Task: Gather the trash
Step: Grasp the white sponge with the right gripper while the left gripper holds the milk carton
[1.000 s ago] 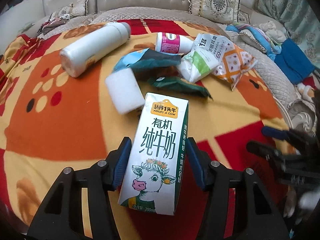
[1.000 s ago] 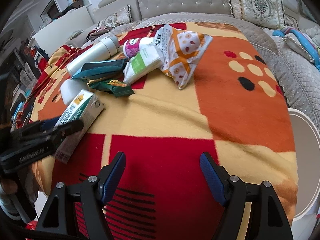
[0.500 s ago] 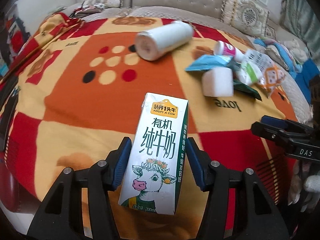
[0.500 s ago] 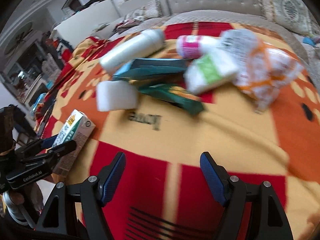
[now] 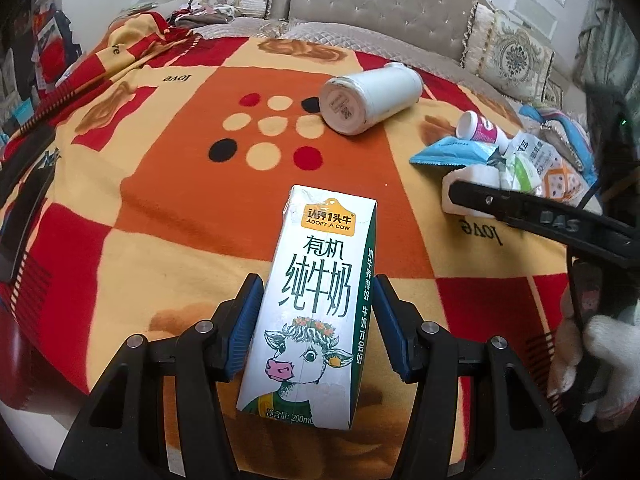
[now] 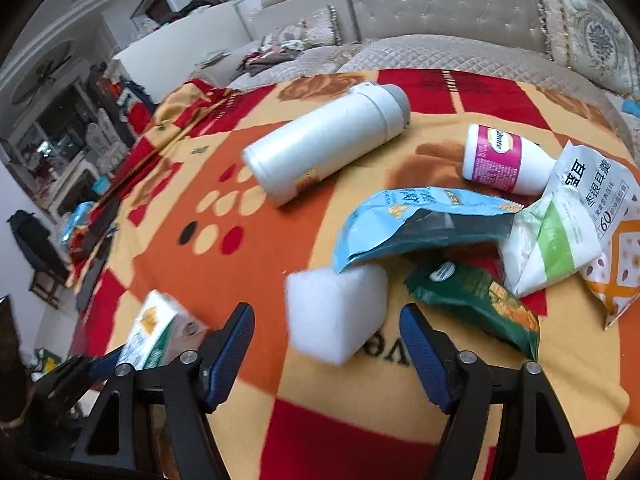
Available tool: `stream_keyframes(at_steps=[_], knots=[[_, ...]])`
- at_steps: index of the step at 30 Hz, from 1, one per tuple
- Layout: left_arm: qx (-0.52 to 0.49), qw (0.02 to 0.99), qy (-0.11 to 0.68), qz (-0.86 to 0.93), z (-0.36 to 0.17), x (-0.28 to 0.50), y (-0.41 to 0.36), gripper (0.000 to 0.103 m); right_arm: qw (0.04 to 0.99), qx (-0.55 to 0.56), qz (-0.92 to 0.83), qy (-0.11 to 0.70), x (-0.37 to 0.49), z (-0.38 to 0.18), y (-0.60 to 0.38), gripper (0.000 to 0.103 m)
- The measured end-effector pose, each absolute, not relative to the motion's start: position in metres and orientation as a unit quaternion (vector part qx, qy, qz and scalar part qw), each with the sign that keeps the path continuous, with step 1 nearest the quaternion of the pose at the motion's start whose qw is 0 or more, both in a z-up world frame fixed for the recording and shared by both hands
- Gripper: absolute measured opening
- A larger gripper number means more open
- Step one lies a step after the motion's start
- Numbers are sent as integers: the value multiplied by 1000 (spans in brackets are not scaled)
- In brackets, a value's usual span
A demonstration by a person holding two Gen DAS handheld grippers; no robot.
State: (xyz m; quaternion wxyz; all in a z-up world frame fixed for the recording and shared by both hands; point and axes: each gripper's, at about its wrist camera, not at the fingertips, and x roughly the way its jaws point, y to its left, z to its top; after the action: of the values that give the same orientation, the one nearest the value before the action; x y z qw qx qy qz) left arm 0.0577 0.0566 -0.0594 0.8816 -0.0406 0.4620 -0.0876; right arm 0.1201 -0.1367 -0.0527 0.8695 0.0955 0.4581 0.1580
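Observation:
My left gripper point(image 5: 316, 322) is shut on a white and green milk carton point(image 5: 316, 304) and holds it above the patterned blanket; the carton also shows in the right wrist view point(image 6: 154, 330). My right gripper point(image 6: 326, 344) is open, its jaws either side of a white foam block point(image 6: 338, 312) lying on the blanket. It also shows in the left wrist view point(image 5: 520, 210). Behind the block lie a blue wrapper point(image 6: 420, 226), a green wrapper point(image 6: 480, 300), a white-green pouch point(image 6: 548, 252), an orange-patterned bag point(image 6: 608, 248), a pink-labelled bottle point(image 6: 500, 158) and a white flask point(image 6: 328, 146).
The orange, red and yellow blanket point(image 5: 180, 208) covers a bed with a tufted beige headboard point(image 5: 380, 4) and cushions point(image 5: 516, 52). Furniture and clutter stand beyond the bed's left edge point(image 6: 60, 160).
The left gripper has carried the milk carton back and to the left, away from the pile. The right gripper has moved in toward the white foam block, which now sits between its open jaws.

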Motion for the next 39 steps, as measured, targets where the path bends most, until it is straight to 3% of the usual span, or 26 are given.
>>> stream_keyframes(at_steps=[1, 4, 17, 19, 21, 22, 33, 37, 39], knots=[[-41, 882, 460, -90, -59, 57, 56, 54, 869, 99, 158, 458, 120, -54, -139, 38], [-41, 883, 457, -97, -57, 57, 49, 54, 867, 104, 166, 458, 111, -56, -151, 33], [-31, 883, 448, -136, -46, 52, -1, 54, 872, 99, 176, 446, 55, -55, -205, 32], [-25, 886, 443, -132, -43, 50, 0, 54, 868, 106, 186, 448, 55, -54, -203, 36], [-20, 889, 440, -126, -42, 47, 4, 54, 865, 110, 189, 451, 57, -53, -198, 52], [-20, 889, 440, -123, -42, 47, 6, 54, 866, 111, 190, 449, 58, -53, -195, 54], [-43, 889, 447, -90, -52, 47, 45, 54, 856, 102, 176, 476, 110, -64, -138, 53], [-44, 888, 448, -97, -53, 44, 42, 54, 854, 100, 171, 481, 113, -72, -143, 36], [-45, 887, 447, -104, -52, 44, 36, 54, 854, 99, 182, 476, 104, -70, -152, 33]])
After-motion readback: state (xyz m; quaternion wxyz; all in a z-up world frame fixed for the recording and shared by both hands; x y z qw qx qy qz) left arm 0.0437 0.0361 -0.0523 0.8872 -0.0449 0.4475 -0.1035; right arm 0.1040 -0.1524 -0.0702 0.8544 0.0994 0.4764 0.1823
